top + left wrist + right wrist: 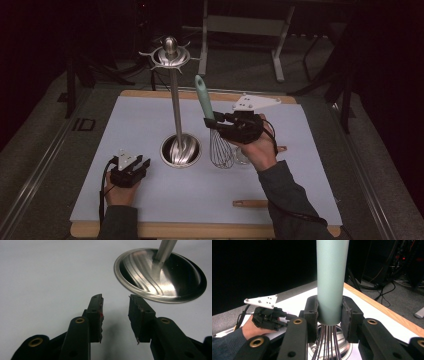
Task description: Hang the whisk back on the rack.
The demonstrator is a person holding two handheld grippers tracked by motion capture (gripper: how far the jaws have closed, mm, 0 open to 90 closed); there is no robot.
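My left gripper (131, 167) rests on the bench (150, 200), jaws released and empty, just short of the steel stand (176, 100) and its round base. To its right, my right gripper (220, 122) has its jaws clenched on the whisk (212, 125) at its mint handle, wires hanging down just above the bench.
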